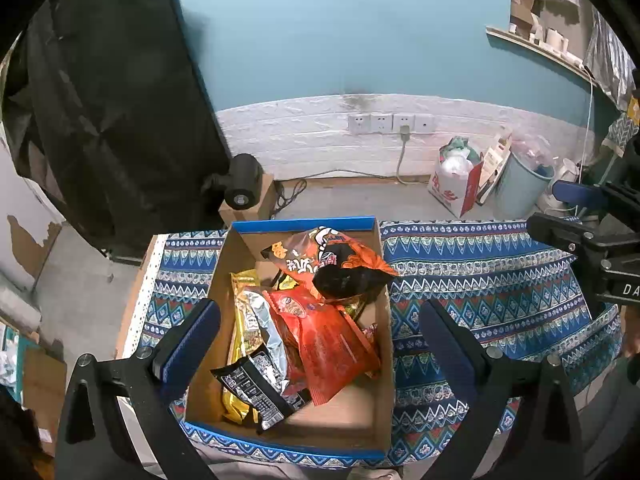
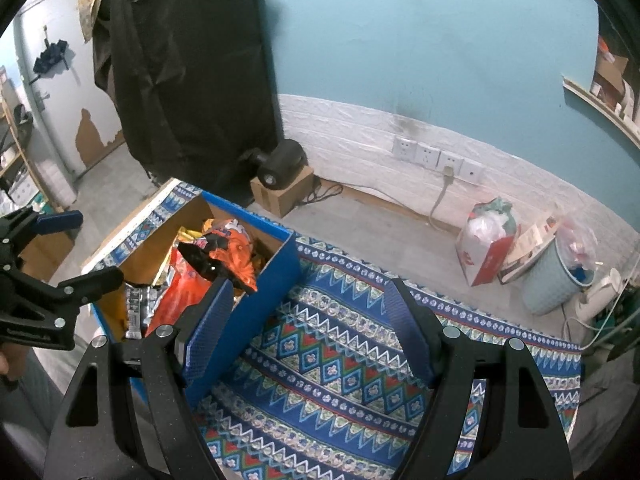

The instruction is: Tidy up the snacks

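Here, left gripper (image 1: 320, 336) spread wide and empty, the cardboard box (image 1: 208, 300) of snack packets (image 1: 324, 340) between and beneath its jaws. Right gripper (image 2: 308, 332) likewise wide, empty, over patterned cloth (image 2: 340, 360), box at its left jaw. Best practice: check cloth for strays.

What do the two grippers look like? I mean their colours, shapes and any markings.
The left gripper and the right gripper look alike: black angular frames with triangular cut-outs and silver screw heads, and flat textured blue pads on both fingers. The right gripper's body bears white letters, partly cut off.
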Motion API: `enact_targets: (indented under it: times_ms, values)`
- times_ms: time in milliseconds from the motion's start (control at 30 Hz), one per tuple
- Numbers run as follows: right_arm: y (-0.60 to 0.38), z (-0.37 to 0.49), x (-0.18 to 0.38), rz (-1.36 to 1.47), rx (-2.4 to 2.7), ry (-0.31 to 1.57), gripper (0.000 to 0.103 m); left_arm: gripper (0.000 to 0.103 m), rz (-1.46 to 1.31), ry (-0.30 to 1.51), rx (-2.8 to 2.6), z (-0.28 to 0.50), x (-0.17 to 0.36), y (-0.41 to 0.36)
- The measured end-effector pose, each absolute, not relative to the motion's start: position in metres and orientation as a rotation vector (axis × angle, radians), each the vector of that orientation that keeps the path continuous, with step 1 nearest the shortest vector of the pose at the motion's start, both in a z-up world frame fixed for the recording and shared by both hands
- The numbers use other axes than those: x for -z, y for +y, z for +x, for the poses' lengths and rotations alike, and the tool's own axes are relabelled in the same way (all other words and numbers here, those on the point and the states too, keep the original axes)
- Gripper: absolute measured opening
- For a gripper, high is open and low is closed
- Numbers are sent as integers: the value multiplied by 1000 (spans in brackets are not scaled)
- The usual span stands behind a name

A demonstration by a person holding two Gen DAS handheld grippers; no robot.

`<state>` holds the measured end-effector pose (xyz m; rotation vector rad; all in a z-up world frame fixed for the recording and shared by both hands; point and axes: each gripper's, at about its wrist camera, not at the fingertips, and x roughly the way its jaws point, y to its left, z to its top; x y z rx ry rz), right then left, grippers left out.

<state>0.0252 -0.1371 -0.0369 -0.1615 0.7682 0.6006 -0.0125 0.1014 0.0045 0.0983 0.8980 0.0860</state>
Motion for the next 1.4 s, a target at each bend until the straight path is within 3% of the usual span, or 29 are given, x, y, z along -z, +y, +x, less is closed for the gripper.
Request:
enact_targets:
  times_ms: [1400]
  values:
    - [-137, 25, 39, -180, -601, 766, 77, 101, 85, 924, -74, -13, -2, 100]
